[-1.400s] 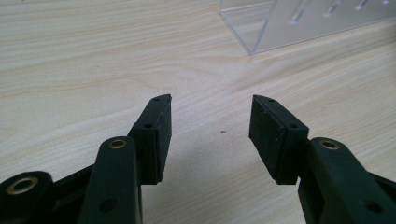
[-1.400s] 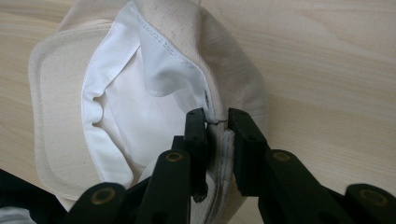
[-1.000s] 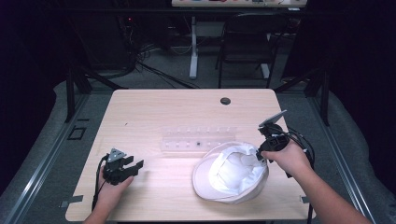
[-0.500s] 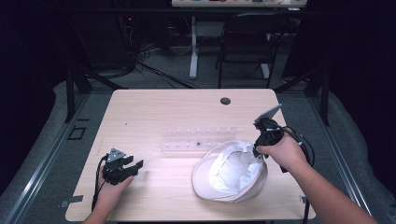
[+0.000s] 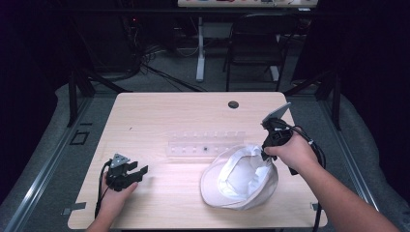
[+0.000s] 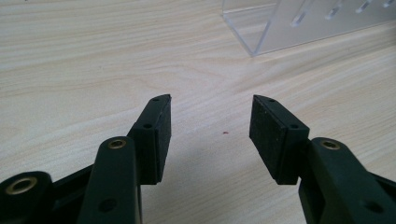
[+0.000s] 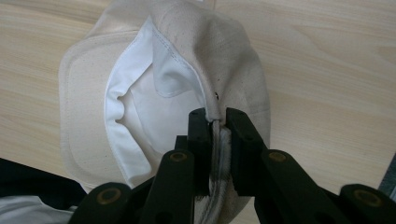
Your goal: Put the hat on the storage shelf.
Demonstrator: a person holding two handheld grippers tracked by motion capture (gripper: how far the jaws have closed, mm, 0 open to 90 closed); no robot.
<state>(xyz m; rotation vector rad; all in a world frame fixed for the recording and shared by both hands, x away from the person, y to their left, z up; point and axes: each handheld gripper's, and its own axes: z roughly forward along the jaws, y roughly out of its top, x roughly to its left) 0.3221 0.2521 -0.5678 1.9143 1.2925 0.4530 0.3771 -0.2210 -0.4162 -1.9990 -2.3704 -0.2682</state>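
A cream cloth cap (image 5: 239,181) lies upside down on the wooden table (image 5: 169,116), its white lining showing. My right gripper (image 5: 265,155) is shut on the cap's rim at its right side and lifts that edge. In the right gripper view the black jaws pinch a fold of the cap (image 7: 187,60) between them (image 7: 216,122). My left gripper (image 5: 138,173) rests low over the table at the front left, open, with only bare wood between its jaws (image 6: 210,122). A clear plastic rack (image 5: 205,144) lies behind the cap.
The clear rack's corner (image 6: 280,28) shows ahead of the left gripper. A dark round grommet (image 5: 233,104) sits in the tabletop at the back. Behind the table stand a chair (image 5: 256,43) and cables on the floor.
My right gripper has risen and pulled back slightly with the cap's rim, which lifts that side of the cap. The left gripper has stayed put.
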